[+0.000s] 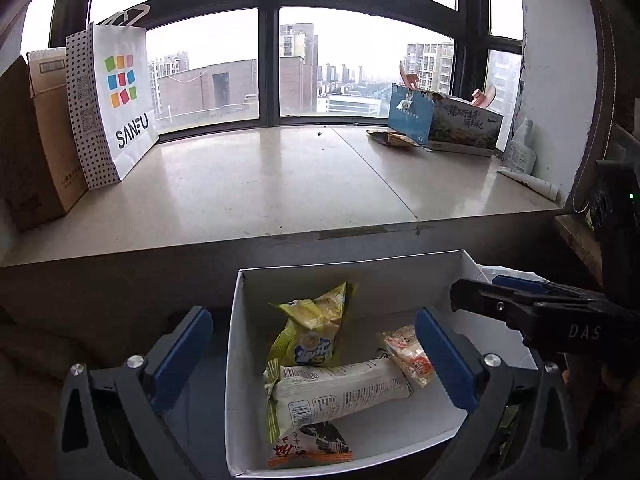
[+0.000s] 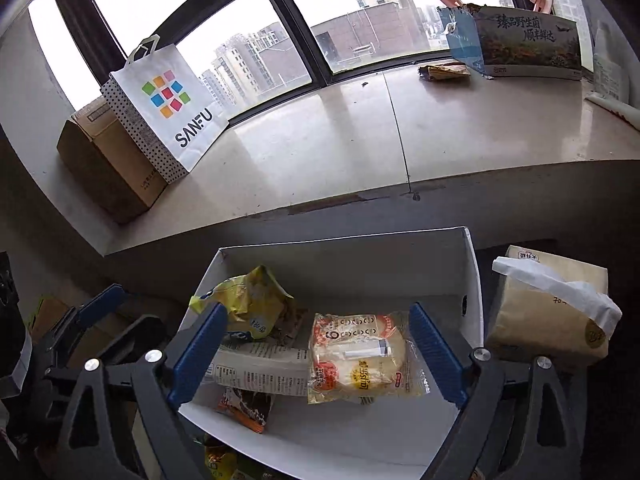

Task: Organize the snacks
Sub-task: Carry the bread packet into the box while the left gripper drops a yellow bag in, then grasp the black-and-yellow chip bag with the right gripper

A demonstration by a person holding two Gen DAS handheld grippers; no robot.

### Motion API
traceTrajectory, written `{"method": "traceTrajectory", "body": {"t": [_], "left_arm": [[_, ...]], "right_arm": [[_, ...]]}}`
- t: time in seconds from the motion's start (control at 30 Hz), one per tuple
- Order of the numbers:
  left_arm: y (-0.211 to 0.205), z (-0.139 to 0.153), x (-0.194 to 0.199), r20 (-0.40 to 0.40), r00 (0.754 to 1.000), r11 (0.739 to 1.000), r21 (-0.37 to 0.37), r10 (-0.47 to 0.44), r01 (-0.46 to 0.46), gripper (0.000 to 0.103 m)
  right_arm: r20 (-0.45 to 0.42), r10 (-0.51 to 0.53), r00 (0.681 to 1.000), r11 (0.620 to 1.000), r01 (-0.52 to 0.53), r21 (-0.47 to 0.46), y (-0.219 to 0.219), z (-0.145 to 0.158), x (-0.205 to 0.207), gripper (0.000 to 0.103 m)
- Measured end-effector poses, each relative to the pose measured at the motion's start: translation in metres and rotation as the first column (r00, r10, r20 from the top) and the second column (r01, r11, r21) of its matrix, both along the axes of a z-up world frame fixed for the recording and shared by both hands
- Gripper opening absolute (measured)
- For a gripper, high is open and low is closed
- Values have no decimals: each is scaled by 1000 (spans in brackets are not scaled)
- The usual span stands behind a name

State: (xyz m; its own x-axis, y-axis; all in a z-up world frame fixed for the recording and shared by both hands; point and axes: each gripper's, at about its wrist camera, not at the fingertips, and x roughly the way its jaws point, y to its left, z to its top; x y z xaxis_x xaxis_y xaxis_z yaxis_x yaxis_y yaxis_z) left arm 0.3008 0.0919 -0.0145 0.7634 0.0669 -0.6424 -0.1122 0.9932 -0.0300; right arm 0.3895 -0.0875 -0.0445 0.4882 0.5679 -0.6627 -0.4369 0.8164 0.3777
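The left gripper [image 1: 314, 350] hangs wide open over a white box [image 1: 356, 280], its blue pads straddling the box's left wall and interior, gripping nothing. The right gripper [image 2: 318, 354] is likewise spread wide and empty above the same box [image 2: 344, 258]; in the left view it shows as a black arm [image 1: 532, 308] reaching in from the right.

Inside the box lie four snacks: a yellow bag [image 1: 310, 330] leaning toward the back left, a long white pack [image 1: 340, 394] lying across the middle, a clear bread pack [image 2: 362, 358] with red and yellow print on the right, partly over the white pack, and an orange-and-black packet [image 1: 310, 446] at the front, partly under the white pack.

Just right of the box sits a brown tissue pack [image 2: 548, 316] with a white tissue sticking out. Beyond the box runs a pale counter [image 1: 280, 184] under a window. On it stand a white SANFU bag [image 1: 120, 100] beside a cardboard carton [image 1: 52, 152] at the left, and a blue printed carton [image 1: 448, 124] with a crumpled wrapper [image 1: 392, 138] at the right.
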Motion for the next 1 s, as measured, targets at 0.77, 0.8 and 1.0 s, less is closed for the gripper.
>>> {"method": "traceTrajectory", "body": {"t": [0.77,0.8,1.0], "left_arm": [[-30,33,-150,183,977,992,-41,-108,117,103],[-33,35,-160,192,975,991,-44,-116,127,103],[-54,31,-215,230,963,988,-26,-141,151,103]], "right_arm": [[343,96,935,993,-112,29,-58,47,-156,103],[359,101,928,993,-117,24,-63,47,-169,103],[430,91,898,994,-111,21,-92,40,-234,103]]}}
